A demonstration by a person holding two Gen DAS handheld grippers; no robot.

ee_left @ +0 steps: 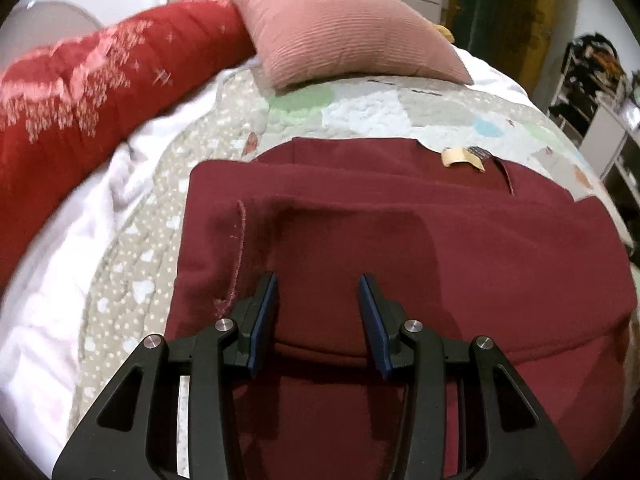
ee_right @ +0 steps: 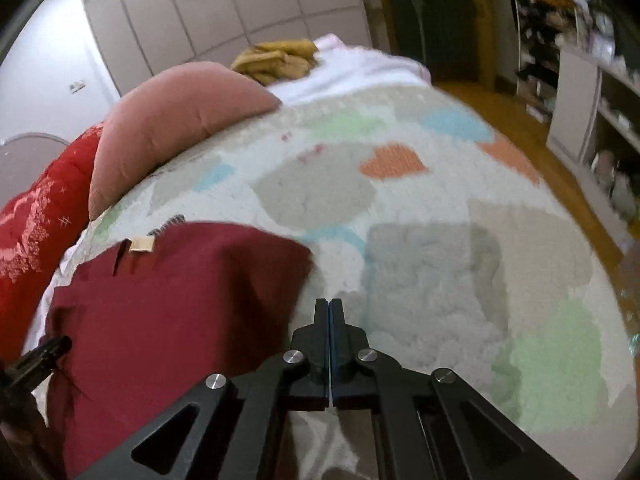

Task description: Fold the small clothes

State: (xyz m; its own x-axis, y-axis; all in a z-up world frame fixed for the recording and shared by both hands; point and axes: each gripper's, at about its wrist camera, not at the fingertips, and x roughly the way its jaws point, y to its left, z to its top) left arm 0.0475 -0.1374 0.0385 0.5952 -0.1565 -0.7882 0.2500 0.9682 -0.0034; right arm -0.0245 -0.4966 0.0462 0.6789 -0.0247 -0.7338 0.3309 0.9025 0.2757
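Observation:
A dark red garment (ee_left: 400,248) lies partly folded on the patchwork quilt (ee_left: 360,108), its beige neck label (ee_left: 460,157) at the far edge. My left gripper (ee_left: 318,284) is open just above the garment's near half, holding nothing. In the right wrist view the same garment (ee_right: 172,312) lies at the lower left, with its label (ee_right: 141,244) showing. My right gripper (ee_right: 329,304) is shut with nothing between the fingers, over the bare quilt (ee_right: 420,272) just right of the garment. The left gripper's tip (ee_right: 48,350) shows at the left edge.
A pink pillow (ee_left: 344,36) and a red quilted bolster (ee_left: 88,100) lie at the far side of the bed. A yellow cloth (ee_right: 276,60) sits on white bedding beyond. Shelves (ee_right: 592,100) and wooden floor (ee_right: 520,136) are to the right.

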